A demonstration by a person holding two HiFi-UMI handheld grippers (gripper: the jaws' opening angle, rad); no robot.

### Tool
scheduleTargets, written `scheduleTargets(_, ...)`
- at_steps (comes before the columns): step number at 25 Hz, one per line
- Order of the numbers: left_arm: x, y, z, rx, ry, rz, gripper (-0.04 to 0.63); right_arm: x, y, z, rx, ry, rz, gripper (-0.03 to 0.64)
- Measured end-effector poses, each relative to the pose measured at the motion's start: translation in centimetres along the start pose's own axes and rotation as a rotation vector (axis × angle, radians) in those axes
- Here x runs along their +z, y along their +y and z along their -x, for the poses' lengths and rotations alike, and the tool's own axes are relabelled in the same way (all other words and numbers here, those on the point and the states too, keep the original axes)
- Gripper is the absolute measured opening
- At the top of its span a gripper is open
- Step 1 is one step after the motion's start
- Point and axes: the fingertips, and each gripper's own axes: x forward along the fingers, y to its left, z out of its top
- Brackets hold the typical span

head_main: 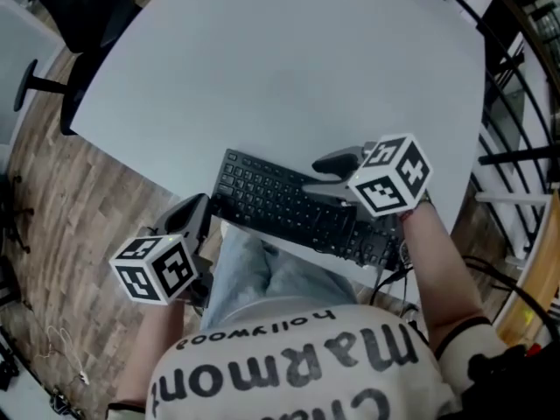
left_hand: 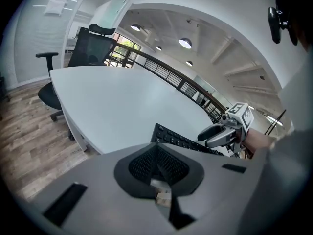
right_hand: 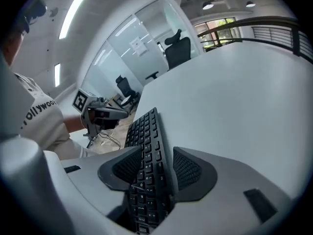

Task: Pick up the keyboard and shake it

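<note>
**A:** Where did the keyboard lie?

**B:** It lay flat along the near edge of the white worktop, just above the person's lap. Both hands could probably reach it there.

**A:** And the right hand-held gripper?

**B:** Its jaws stood apart, 1 on each side of the keyboard's right end. The slab sat between them, but the pads did not look pressed on it. That straddle likely set up a clamp across the thin body.

**A:** The left hand-held gripper?

**B:** Its jaws were together with nothing in them. It hung off the worktop's edge near the keyboard's left end, perhaps waiting to steady that end.

**A:** How would it all handle?

**B:** The keyboard was a long, thin, black plastic slab with rows of low square keys. It looked rigid, but liable to swing if held at 1 end. The pads were dark and mesh-textured, and the worktop was smooth and matt.
</note>
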Motion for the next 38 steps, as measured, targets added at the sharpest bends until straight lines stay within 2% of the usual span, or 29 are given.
scheduleTargets(3,-0.3,0.4,0.1,0.005,0.008,0.003,0.003,0.2,0.0,-1.5,0.063,0.094,0.024,0.218)
scheduleTargets(6,-0.4,0.5,-0.1,-0.007,0.023,-0.005,0.003,-0.1,0.2,-2.6,0.136,0.173,-0.017,0.218)
scheduleTargets(12,-0.3,0.0,-1.2,-0.066,0.091,-0.081,0.003,-1.4,-0.1,-3.6,0.202,0.302,-0.073,0.204)
scheduleTargets(18,0.2,0.5,-2.1,-0.079,0.130,-0.106,0.003,-1.4,0.2,-3.9,0.162,0.415,0.009,0.173)
scheduleTargets(21,0.5,0.3,-2.3,-0.098,0.133,-0.108,0.003,-1.5,0.1,-3.6,0.149,0.426,0.031,0.156)
scheduleTargets(26,1.2,1.2,-2.1,-0.098,0.142,-0.136,0.005,-0.9,0.4,-2.9,0.100,0.368,0.114,0.135)
scheduleTargets(29,1.1,0.9,-2.0,-0.160,0.187,-0.178,0.011,-0.3,1.0,-2.3,0.065,0.315,0.207,0.121)
scheduleTargets(30,0.9,0.6,-2.0,-0.194,0.211,-0.198,0.046,-0.2,1.2,-2.1,0.057,0.299,0.230,0.117)
scheduleTargets(32,0.5,0.1,-2.4,-0.251,0.261,-0.249,0.218,0.1,1.5,-1.8,0.044,0.271,0.268,0.114)
scheduleTargets(35,0.2,0.2,-3.2,-0.287,0.316,-0.354,0.289,0.5,1.8,-1.5,0.018,0.249,0.327,0.112)
scheduleTargets(38,0.1,-0.4,-4.0,-0.353,0.366,-0.445,0.296,0.7,2.3,-1.2,-0.005,0.232,0.376,0.114)
